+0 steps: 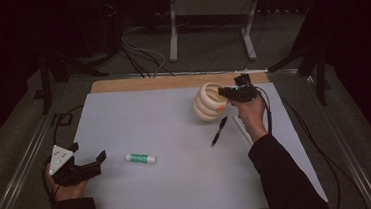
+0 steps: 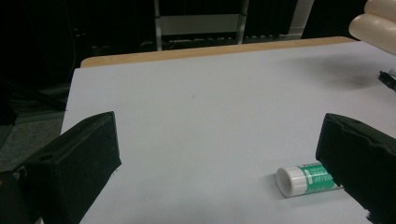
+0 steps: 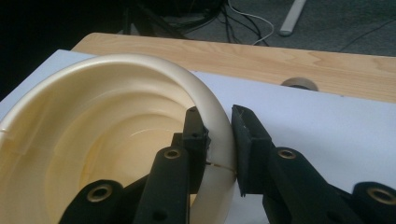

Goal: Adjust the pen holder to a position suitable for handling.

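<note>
Nearest the camera in the high view, two dark-sleeved forearms are entering from the bottom edge, one at each side of the pale grey sheet covering the wooden tabletop.

Far left: the left gripper, topped by its grey three-cornered plate, is lying low over the sheet's left edge in the person's left hand. Its black jaws are standing wide apart with nothing between them; in the left gripper view they are framing bare sheet.

Left of centre: a white glue stick with a green label is lying flat on the sheet, just beside the left gripper's jaws and apart from them. In the left gripper view the glue stick is showing its white cap, with its far end passing behind the right-hand jaw.

Right of centre: a slim black pen is resting on the sheet, slanted, near the person's right hand.

Upper right: a cream-coloured ribbed plastic bowl is being held tilted near the far edge of the sheet, its opening turned up and toward the right. The right gripper is clamping it at the rim. In the right gripper view the bowl is curving between the two black jaws, one jaw inside the wall and one outside, both pressing on the rim; the right gripper is thus closed on the bowl.
</note>
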`<action>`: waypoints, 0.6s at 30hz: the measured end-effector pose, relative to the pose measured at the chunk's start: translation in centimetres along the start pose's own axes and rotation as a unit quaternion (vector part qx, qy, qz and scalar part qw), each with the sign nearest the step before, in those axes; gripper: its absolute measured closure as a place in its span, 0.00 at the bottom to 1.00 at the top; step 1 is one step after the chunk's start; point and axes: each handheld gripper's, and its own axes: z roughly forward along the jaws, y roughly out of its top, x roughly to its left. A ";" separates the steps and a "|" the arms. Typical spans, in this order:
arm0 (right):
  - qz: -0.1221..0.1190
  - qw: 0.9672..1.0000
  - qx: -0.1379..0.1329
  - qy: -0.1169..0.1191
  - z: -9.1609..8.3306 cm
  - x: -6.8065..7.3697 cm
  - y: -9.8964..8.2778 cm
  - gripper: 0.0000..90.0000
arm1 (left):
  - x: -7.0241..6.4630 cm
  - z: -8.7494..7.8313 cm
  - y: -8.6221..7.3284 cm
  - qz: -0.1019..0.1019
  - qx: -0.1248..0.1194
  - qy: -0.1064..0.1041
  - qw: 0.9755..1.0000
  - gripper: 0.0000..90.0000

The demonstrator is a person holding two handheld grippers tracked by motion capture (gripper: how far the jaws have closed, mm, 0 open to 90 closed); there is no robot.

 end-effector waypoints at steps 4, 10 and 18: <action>-0.006 1.000 0.004 0.012 0.0 0.8 -0.2 0.85 | 0.1 0.0 0.0 -0.001 -0.001 0.001 1.000 0.00; -0.030 0.999 0.013 0.026 0.0 2.4 -0.4 0.85 | 0.1 0.0 0.0 -0.001 0.000 0.001 1.000 0.00; -0.062 0.997 0.031 0.044 -0.1 4.8 -1.2 0.85 | 0.2 -0.1 0.0 -0.004 -0.003 0.002 1.000 0.00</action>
